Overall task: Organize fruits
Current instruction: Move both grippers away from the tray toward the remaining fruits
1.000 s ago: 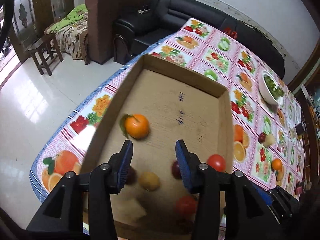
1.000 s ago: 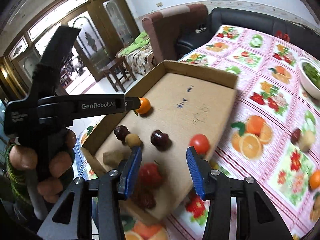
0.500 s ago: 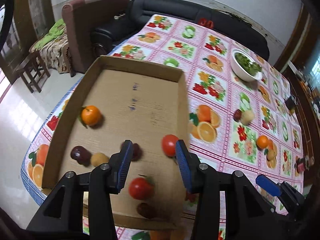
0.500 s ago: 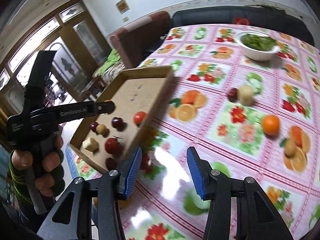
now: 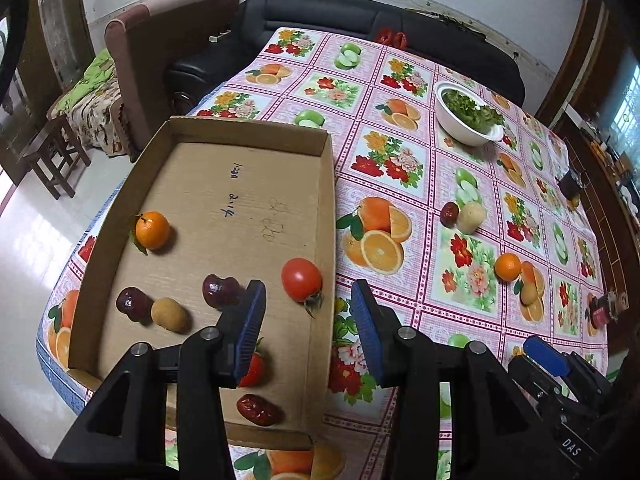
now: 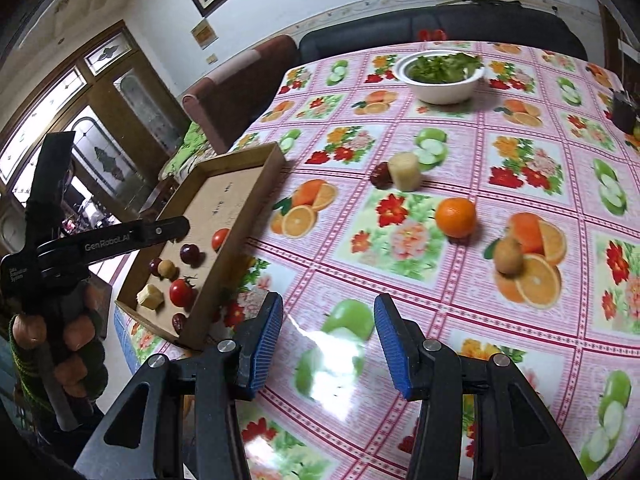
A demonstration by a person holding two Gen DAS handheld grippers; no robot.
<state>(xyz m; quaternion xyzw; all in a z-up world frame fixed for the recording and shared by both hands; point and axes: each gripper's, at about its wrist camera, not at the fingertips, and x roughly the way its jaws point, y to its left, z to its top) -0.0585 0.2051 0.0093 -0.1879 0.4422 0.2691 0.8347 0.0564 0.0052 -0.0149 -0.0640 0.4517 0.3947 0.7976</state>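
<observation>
A cardboard tray (image 5: 326, 208) (image 6: 244, 200) on the table's left end holds an orange (image 5: 152, 230), a tomato (image 5: 301, 279), dark plums (image 5: 219, 290) and several other fruits. Loose on the tablecloth lie an orange (image 6: 455, 217) (image 5: 507, 266), a kiwi (image 6: 508, 257), a dark red fruit (image 6: 380, 176) and a pale yellow chunk (image 6: 405, 166) (image 5: 472, 218). My left gripper (image 5: 308, 334) is open and empty above the tray's right wall. My right gripper (image 6: 328, 346) is open and empty over the tablecloth, short of the loose fruits.
A white bowl of greens (image 6: 442, 74) (image 5: 468, 116) stands at the far side of the table. A dark object (image 6: 624, 110) sits at the right edge. A black sofa (image 5: 360, 36) and brown armchair (image 5: 160, 52) stand beyond the table.
Both grippers have swung right, away from the tray's middle. The right gripper now faces the loose fruits on the cloth. Both stay open and empty.
</observation>
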